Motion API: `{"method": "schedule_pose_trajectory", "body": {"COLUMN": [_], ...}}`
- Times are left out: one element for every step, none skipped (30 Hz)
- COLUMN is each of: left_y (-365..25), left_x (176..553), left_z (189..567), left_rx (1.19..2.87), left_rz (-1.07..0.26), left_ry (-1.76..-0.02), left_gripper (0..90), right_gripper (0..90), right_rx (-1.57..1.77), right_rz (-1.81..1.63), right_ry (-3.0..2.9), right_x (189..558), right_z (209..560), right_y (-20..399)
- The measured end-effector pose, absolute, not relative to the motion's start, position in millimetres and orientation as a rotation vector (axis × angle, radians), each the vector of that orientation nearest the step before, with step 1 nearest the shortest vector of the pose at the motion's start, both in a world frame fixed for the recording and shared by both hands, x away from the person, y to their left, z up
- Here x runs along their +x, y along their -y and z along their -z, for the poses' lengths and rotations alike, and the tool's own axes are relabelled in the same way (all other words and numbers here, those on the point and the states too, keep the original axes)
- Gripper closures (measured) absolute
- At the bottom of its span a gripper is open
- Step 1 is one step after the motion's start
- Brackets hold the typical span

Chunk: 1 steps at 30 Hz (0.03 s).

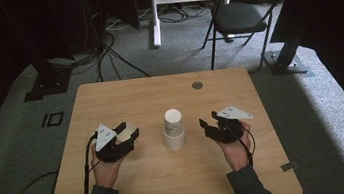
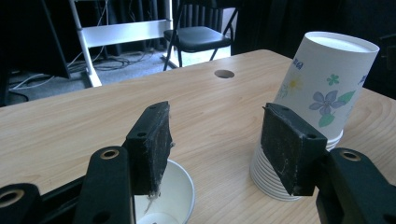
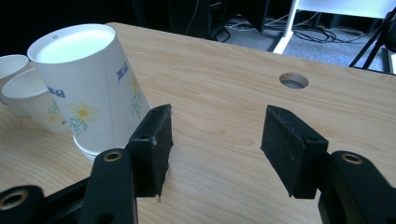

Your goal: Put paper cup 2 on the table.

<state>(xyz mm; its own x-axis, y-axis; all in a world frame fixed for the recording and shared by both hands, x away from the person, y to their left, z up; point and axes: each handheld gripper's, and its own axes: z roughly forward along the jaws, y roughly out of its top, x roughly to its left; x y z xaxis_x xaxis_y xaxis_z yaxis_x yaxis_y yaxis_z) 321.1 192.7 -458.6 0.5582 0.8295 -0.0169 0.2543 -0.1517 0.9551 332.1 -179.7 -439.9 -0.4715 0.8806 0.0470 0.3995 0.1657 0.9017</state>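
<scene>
High view, bottom edge: two forearms in dark sleeves enter, cut off at the frame edge. Left hand lower left of centre, right hand lower right of centre, both largely covered by the gripper bodies they hold.

Left gripper: jaws apart, no pad pressing on anything. In the left gripper view a single upright paper cup sits at the bottom centre, its rim partly hidden behind the left-hand pad and its base cut off by the frame edge. The pad overlaps the rim; whether it touches cannot be told. In the high view this cup is a pale sliver between the jaws, hard to make out.

Right gripper: jaws apart, only bare wooden table between them in the right gripper view.

Centre of the table, between the two grippers: a stack of upside-down paper cups, floral print, the top cup tilted on the nested rims below. In the right gripper view it stands at upper left, its base rim partly hidden behind the left-hand pad. Two more paper cups sit at the far left edge there, partly cut off.

Farther: round cable hole near the table's far edge. Beyond it, on grey carpet, a black folding chair upper right; surroundings dark, indistinct.
</scene>
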Motion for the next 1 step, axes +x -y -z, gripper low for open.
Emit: {"method": "schedule_pose_trajectory", "body": {"left_y": [-192.7], "left_x": [321.1], "left_z": [458.6], "left_rx": [1.693], "left_rz": [-0.652], "left_ry": [-0.915], "left_gripper": [43.1], "right_gripper": [42.4], "right_rx": [1.210], "right_rz": [-1.267], "right_ry": [-1.950], "right_x": [332.8], "right_z": [440.6], "right_y": [180.0]}}
